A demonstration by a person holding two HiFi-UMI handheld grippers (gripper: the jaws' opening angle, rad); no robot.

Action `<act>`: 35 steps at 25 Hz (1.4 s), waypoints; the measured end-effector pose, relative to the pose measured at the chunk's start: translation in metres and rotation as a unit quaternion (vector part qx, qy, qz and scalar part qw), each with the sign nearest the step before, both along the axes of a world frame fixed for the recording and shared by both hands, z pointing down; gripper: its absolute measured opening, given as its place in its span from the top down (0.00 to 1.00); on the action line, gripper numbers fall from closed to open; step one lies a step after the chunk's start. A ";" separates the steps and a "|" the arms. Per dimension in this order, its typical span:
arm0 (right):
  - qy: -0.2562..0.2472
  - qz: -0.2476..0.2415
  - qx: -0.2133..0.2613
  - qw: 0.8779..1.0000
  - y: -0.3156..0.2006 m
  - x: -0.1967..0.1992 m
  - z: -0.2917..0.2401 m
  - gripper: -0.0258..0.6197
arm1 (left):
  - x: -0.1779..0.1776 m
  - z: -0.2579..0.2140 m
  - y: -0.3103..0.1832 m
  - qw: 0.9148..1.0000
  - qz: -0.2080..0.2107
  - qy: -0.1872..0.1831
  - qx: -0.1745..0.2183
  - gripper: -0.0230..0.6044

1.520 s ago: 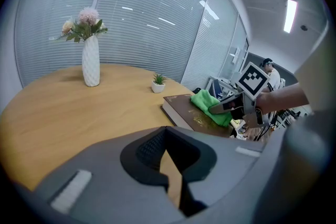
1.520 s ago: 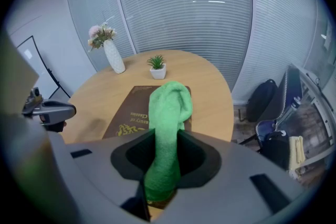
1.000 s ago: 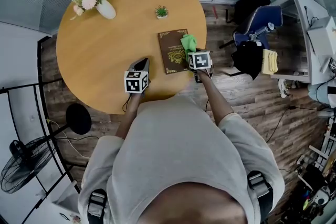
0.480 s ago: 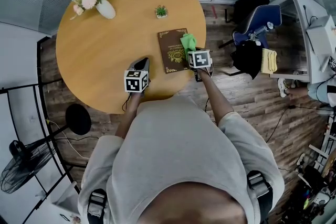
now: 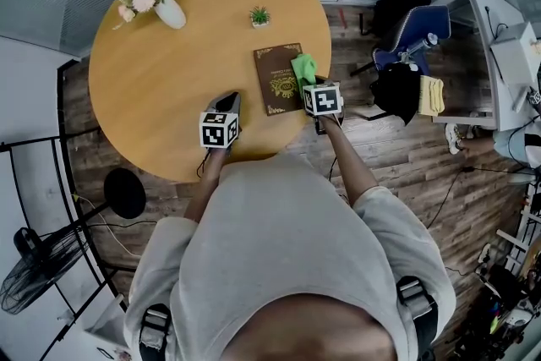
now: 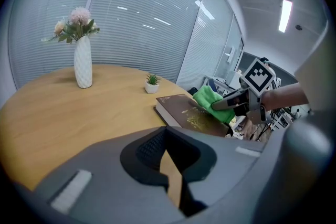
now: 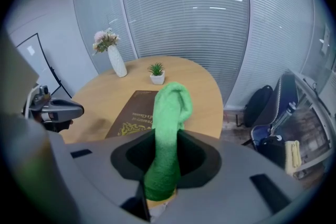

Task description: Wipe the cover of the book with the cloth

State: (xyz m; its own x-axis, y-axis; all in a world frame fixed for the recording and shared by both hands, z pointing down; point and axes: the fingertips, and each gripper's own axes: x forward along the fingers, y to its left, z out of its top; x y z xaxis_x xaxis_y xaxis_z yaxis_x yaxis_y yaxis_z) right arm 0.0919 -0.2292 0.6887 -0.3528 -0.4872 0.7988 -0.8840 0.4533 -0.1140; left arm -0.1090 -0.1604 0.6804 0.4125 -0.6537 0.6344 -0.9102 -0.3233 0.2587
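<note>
While the person stands over the round table (image 5: 161,89), the right gripper (image 5: 307,80) is clamped on a folded green cloth (image 5: 303,66), which sticks out beyond its jaws in a soft lump. From where I stand the lump seems to rest on the right-hand edge of the brown book (image 5: 277,82), about halfway up the cover. That book lies flat near the table's right rim, gilt cover up, its long axis running away from the person and nearly in line with the right gripper's jaws. Most of the cover spreads to the left of the cloth and a little ahead of it, so I would expect the wiping to sweep leftward across the short way, or up and down the long way. The left gripper (image 5: 228,103) sits over bare wood well to the left of the book, its jaws drawn in to a thin slit with nothing between them. It is plainly the farther of the two, and it is not steadying the book. With the book so near the rim, a hard push rightward could nudge it toward the edge.
</note>
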 end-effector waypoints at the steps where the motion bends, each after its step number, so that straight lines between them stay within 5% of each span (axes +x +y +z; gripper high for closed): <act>1: -0.002 -0.001 0.001 1.000 0.002 -0.002 -0.002 0.81 | 0.000 0.000 0.000 1.000 0.001 0.000 0.001 0.95; 23: -0.021 -0.056 -0.020 0.998 0.061 -0.088 -0.004 0.81 | -0.023 0.000 0.015 1.000 -0.004 0.001 0.001 0.95; 35: -0.021 -0.043 -0.048 0.998 0.081 -0.104 0.014 0.81 | -0.041 0.007 0.021 1.000 -0.008 0.000 -0.009 0.95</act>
State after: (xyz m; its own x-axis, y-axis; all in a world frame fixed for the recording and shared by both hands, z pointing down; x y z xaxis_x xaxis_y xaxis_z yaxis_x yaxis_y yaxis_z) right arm -0.0120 -0.1483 0.7025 -0.4244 -0.3750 0.8242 -0.8359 0.5122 -0.1974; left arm -0.1498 -0.1396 0.6869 0.4021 -0.6490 0.6458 -0.9152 -0.3042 0.2642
